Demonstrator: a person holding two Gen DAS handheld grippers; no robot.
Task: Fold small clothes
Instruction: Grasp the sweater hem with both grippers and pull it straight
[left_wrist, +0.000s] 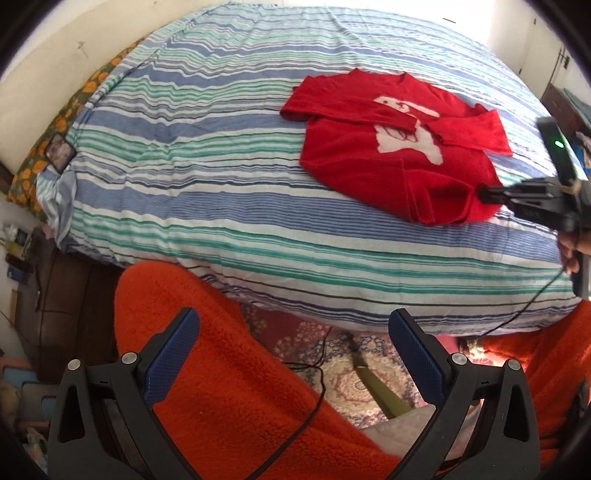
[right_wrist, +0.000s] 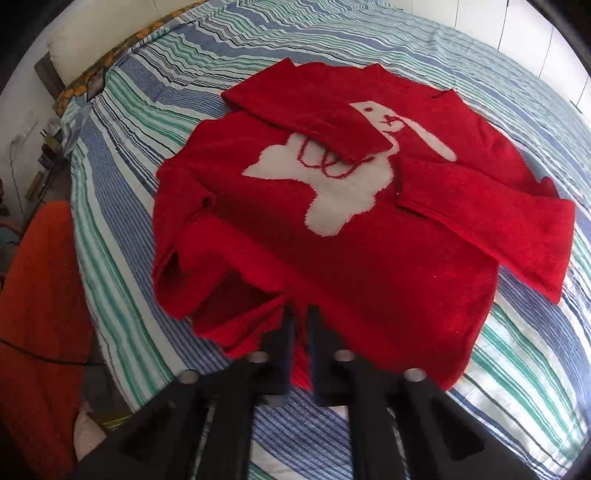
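**Right gripper pinches the sweater's hem**

A red sweater (right_wrist: 369, 258) with a white animal on its chest lies flat on the striped bed cover (right_wrist: 140, 155), both sleeves already folded across the front. The right gripper (right_wrist: 301, 325) has its jaws pressed together on the near bottom hem, where the cloth bunches up around them (a little red shows between the two fingers). The left gripper (left_wrist: 293, 354) hangs off the near edge of the bed, above an orange fleece (left_wrist: 229, 369) and the patterned rug (left_wrist: 354, 373), jaws spread and holding nothing.

The knit looks soft, thick and light; it will likely sag and drag rather than hold a crease. A one-corner grip would probably skew the fold, so the other hem corner seems the sensible place for the left gripper.
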